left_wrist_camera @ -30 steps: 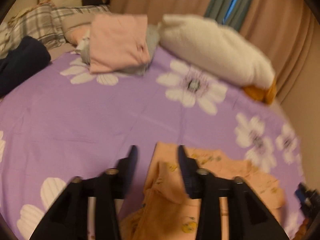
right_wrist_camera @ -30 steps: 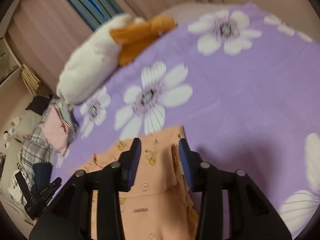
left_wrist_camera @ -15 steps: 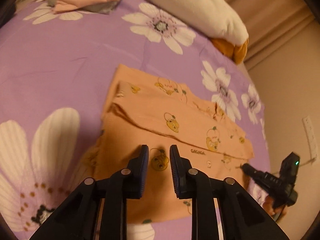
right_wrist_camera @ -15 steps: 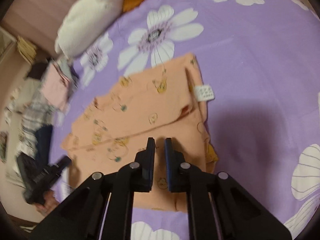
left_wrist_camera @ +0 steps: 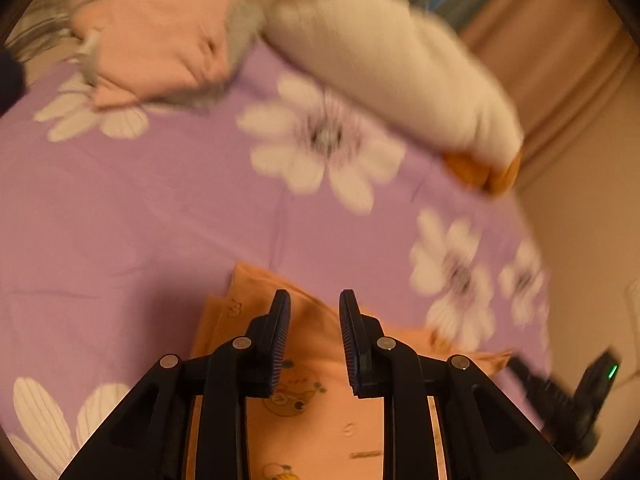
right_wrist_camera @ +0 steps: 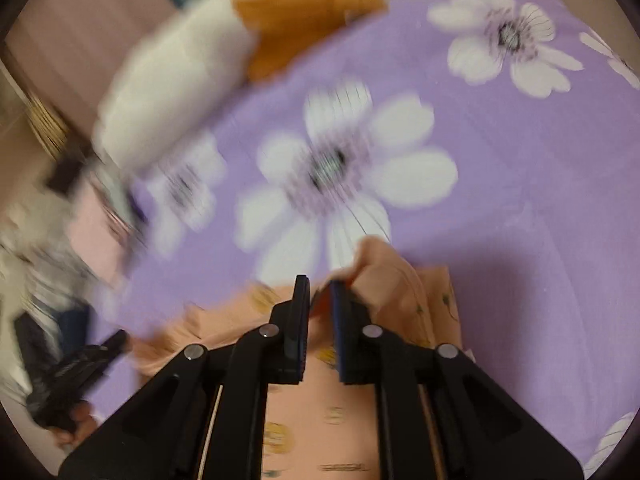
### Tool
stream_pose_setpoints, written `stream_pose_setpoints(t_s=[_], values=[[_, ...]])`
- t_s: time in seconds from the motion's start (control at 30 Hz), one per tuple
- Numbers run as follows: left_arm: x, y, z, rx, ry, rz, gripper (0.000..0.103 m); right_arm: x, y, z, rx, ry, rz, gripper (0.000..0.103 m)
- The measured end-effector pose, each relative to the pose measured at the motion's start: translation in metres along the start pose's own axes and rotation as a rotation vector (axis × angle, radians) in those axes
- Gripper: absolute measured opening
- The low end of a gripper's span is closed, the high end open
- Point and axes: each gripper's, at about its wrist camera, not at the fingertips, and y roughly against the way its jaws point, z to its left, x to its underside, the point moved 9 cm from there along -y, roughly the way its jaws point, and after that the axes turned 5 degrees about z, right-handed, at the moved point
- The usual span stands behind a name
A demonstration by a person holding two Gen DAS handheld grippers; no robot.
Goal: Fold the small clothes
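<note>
left gripper [left_wrist_camera: 312, 300], right gripper [right_wrist_camera: 320, 284]: pinching cloth, angled down.

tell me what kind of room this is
Most likely a bedroom: a purple flowered bedsheet spread wide, a white pillow at its far edge, curtains behind, and folded clothes piled nearby.

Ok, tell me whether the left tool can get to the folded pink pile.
Probably, but not freely: bare purple sheet leads to the pink pile, yet the left tool, jaws just opened slightly, has the orange garment between them.
</note>
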Motion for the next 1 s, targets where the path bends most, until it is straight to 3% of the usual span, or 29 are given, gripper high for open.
stream_pose_setpoints(t_s=[0.03,0.1,0.17,0.23,0.37,0.4,0.53,0.67,0.77,1.0], values=[[0.003,0.009,0.002,0.004,0.004,-0.015,0.032,0.002,0.009,0.001,-0.006,0.014,-0.014,0.013],[0.016,0.021,0.007,0.01,0.019,0.013,0.057,0.015,0.025,-0.003,0.024,0.049,-0.009,0.014],[0.034,0.025,0.009,0.03,0.031,0.09,0.058,0.031,0.039,-0.013,0.053,0.039,0.022,0.014],[0.06,0.035,0.011,0.127,0.091,0.154,0.059,0.044,0.047,-0.022,0.051,0.012,0.062,0.018],[0.105,0.053,0.015,0.236,0.183,0.215,0.084,0.074,0.066,-0.04,-0.008,-0.145,0.095,0.06],[0.125,0.057,0.018,0.255,0.171,0.253,0.088,0.084,0.069,-0.042,-0.045,-0.192,0.097,0.065],[0.165,0.06,0.03,0.306,0.198,0.305,0.089,0.14,0.063,-0.05,-0.168,-0.344,0.217,0.067],[0.179,0.049,0.035,0.382,0.319,0.333,0.089,0.177,0.049,-0.04,-0.243,-0.392,0.261,0.067],[0.178,0.04,0.037,0.379,0.335,0.322,0.089,0.184,0.046,-0.026,-0.254,-0.378,0.236,0.067],[0.158,0.029,0.028,0.453,0.35,0.265,0.089,0.182,0.031,-0.01,-0.301,-0.354,0.234,0.067]])
